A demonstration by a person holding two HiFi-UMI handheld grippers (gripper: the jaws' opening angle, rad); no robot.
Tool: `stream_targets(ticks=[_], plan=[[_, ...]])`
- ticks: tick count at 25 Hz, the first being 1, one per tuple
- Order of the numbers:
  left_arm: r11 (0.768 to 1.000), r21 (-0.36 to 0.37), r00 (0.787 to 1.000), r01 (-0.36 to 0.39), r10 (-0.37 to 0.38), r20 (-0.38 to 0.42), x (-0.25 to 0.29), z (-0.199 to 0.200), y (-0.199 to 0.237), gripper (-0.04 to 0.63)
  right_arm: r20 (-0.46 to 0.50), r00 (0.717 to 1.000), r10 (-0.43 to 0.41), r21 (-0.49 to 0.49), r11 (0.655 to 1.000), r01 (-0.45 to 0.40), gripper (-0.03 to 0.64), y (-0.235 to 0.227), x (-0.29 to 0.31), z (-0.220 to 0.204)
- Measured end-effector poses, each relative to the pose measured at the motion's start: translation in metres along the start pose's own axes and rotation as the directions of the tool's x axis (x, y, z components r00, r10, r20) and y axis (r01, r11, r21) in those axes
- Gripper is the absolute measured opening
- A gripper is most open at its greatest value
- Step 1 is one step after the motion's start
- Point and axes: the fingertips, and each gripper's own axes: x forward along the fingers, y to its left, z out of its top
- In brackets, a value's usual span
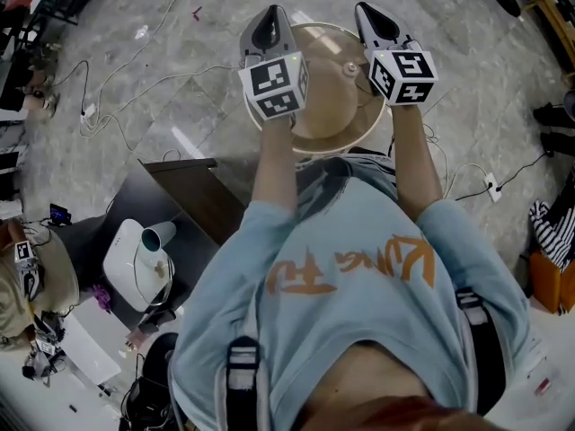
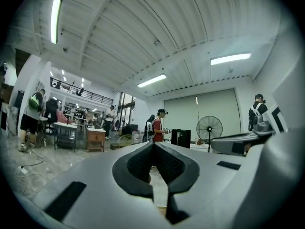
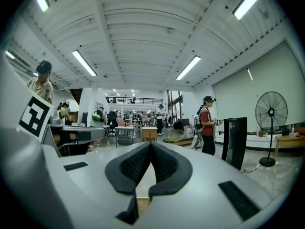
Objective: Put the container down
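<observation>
In the head view a round tan container [image 1: 334,106] with a raised rim and a small knob [image 1: 350,68] stands on the floor in front of me. Both grippers are held level above it and point away from me. My left gripper [image 1: 269,13] hangs over its left edge and my right gripper [image 1: 363,9] over its right edge. In the left gripper view the dark pads [image 2: 138,163] meet at their tips with nothing between them. The right gripper view shows the same: its pads [image 3: 131,166] touch and hold nothing. Neither gripper touches the container.
A dark desk [image 1: 184,196] with a white appliance [image 1: 130,259] and a cup sits at my lower left. Cables [image 1: 135,83] and a power strip [image 1: 491,185] lie on the marble floor. Ahead are people, tables, a standing fan [image 3: 270,114] and a black cabinet [image 3: 235,142].
</observation>
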Motion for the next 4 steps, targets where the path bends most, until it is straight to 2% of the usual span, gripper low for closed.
stream_targets(ticks=[4], plan=[[0.999, -0.010, 0.999, 0.045, -0.045, -0.013, 0.0055, -0.0061, -0.0056, 0.025, -0.001, 1.000, -0.004, 0.009, 1.000, 0.004, 0.011, -0.0027, 0.0020, -0.0021]])
